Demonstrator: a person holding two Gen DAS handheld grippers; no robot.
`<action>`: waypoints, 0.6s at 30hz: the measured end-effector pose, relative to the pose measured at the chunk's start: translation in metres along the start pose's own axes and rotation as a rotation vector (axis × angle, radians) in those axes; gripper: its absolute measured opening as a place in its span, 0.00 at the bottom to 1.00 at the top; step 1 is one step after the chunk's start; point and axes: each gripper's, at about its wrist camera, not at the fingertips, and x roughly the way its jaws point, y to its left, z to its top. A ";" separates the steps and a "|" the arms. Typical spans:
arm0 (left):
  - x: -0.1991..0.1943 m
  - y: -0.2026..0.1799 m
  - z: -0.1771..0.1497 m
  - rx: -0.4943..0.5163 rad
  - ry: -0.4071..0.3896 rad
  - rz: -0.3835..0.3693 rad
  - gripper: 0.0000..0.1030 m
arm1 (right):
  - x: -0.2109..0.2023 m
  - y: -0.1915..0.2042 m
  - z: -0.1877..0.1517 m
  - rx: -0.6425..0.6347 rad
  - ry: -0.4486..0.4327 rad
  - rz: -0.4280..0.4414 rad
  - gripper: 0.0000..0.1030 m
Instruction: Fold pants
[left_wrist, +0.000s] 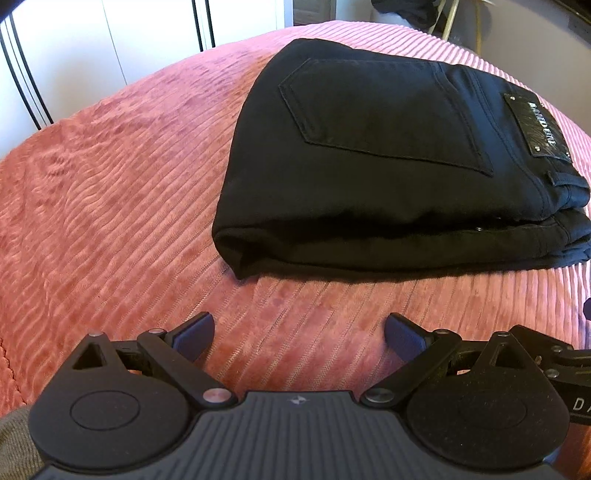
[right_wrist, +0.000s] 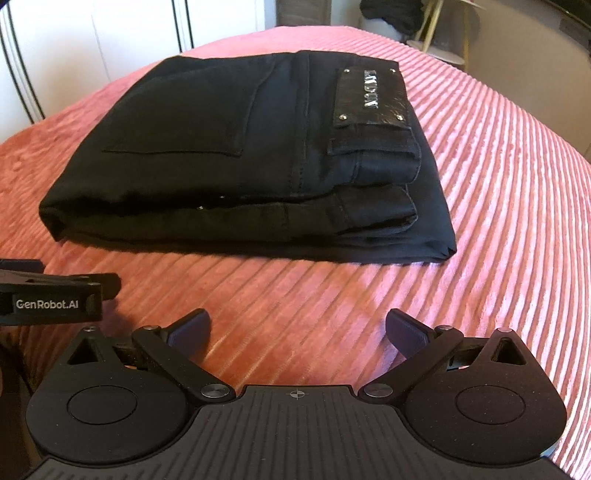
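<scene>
Black pants (left_wrist: 369, 158) lie folded into a thick rectangular stack on a pink ribbed bedspread (left_wrist: 110, 192), back pocket and shiny waistband label facing up. The right wrist view shows the same pants (right_wrist: 221, 166) with the label toward the right. My left gripper (left_wrist: 300, 334) hovers open over the bedspread, a little short of the stack's near edge, holding nothing. My right gripper (right_wrist: 298, 332) is likewise open and empty, set back from the stack over the bedspread (right_wrist: 498, 221). The left gripper's body (right_wrist: 55, 295) shows at the left edge of the right wrist view.
White cupboard doors (left_wrist: 92, 44) with black metal rails stand beyond the bed's far left side. A dark object and a thin-legged stand (right_wrist: 428, 26) sit past the bed's far edge. Bare bedspread surrounds the stack.
</scene>
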 end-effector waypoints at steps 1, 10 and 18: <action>-0.001 -0.001 0.000 0.002 -0.001 0.003 0.96 | 0.000 -0.001 0.000 0.004 -0.002 0.003 1.00; -0.001 -0.002 0.000 0.018 -0.005 0.016 0.96 | -0.005 -0.003 0.000 0.012 -0.022 -0.005 1.00; -0.002 -0.003 -0.001 0.022 -0.006 0.021 0.96 | -0.010 0.000 -0.003 0.013 -0.036 -0.016 1.00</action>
